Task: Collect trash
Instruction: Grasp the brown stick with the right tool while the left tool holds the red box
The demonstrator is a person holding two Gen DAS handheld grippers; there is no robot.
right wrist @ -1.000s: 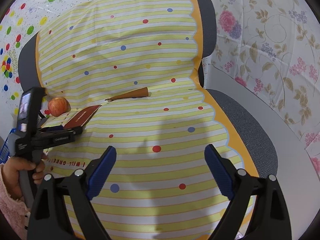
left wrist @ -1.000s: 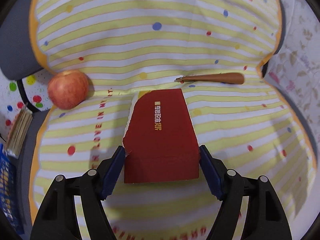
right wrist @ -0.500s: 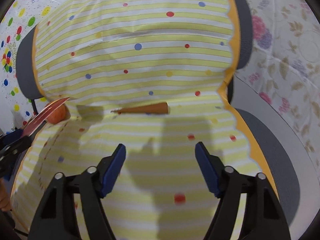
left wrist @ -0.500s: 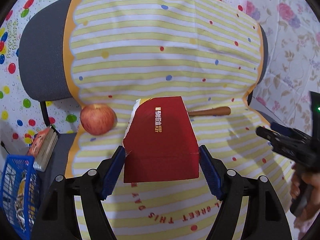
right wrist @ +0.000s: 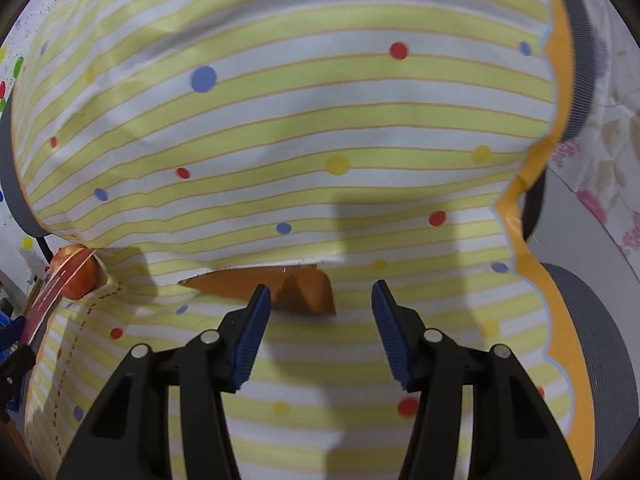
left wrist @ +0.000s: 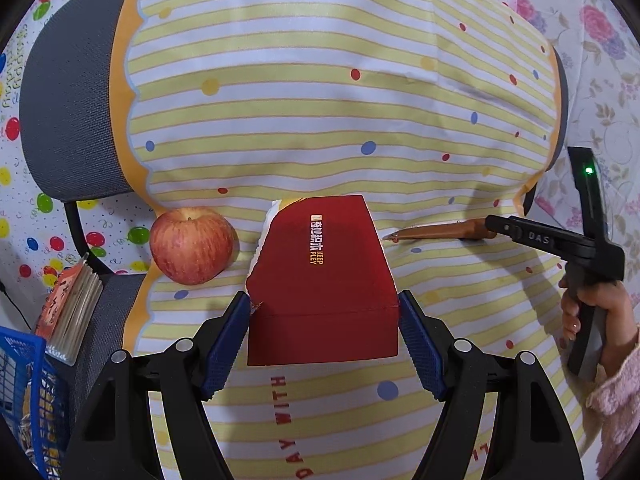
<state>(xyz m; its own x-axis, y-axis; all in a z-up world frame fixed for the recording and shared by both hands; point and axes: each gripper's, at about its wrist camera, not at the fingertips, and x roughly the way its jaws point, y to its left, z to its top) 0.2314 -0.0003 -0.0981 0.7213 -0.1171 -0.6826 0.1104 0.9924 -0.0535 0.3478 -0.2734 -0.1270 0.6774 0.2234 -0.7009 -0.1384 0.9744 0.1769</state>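
Apple (left wrist: 191,245) lies left on the striped cover (left wrist: 320,120). My left gripper (left wrist: 323,330) clamps the red carton (left wrist: 320,280). My right gripper (right wrist: 321,322) is closing on the brown scrap (right wrist: 260,286), seemingly not pinching yet.

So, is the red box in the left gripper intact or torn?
Torn. The red box, clamped between the left gripper's blue pads, has a ragged, ripped edge along its left side.
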